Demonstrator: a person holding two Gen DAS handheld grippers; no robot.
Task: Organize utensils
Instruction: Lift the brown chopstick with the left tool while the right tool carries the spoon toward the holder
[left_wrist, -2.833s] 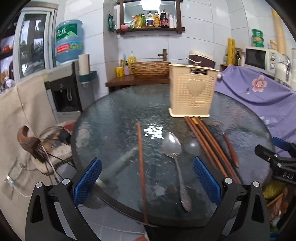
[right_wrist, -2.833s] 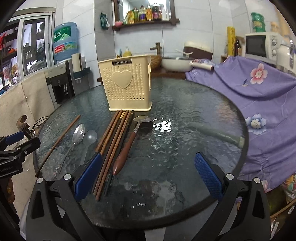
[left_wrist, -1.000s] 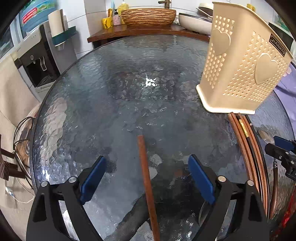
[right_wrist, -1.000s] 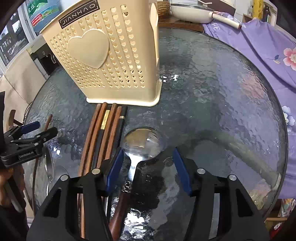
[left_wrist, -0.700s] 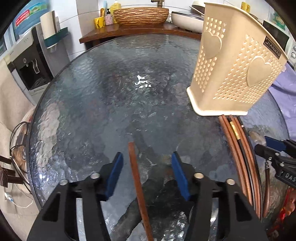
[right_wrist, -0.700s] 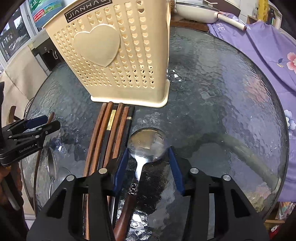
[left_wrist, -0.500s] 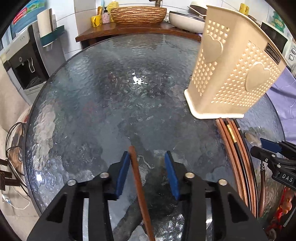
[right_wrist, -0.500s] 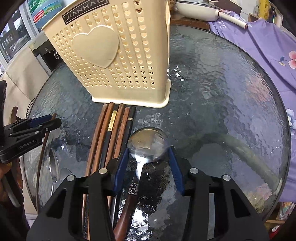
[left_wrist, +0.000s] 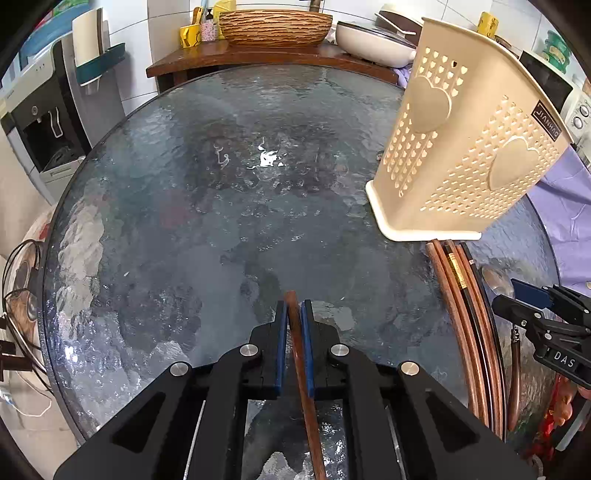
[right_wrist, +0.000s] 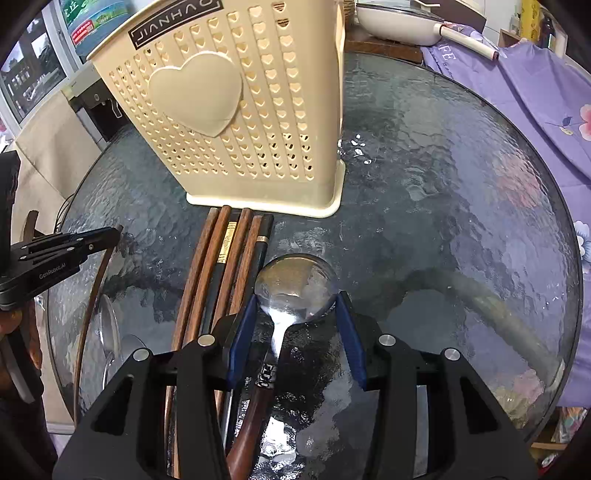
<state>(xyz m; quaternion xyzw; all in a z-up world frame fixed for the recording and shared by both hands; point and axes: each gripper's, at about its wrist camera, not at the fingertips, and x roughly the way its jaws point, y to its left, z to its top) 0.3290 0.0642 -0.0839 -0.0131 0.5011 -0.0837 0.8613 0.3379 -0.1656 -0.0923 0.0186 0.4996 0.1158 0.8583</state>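
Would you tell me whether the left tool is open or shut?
Shut: the left tool has both blue pads pressed against the brown chopstick.

Cream plastic utensil holder (right_wrist: 236, 110) with heart-shaped cutouts; reddish-brown wooden chopsticks (right_wrist: 207, 280); dark pebbled-glass counter (left_wrist: 221, 221); purple floral cloth (right_wrist: 535, 92).

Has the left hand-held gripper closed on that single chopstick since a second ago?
Yes. The left hand-held gripper had its pads wide apart either side of the single chopstick; now both pads press against it on the glass table.
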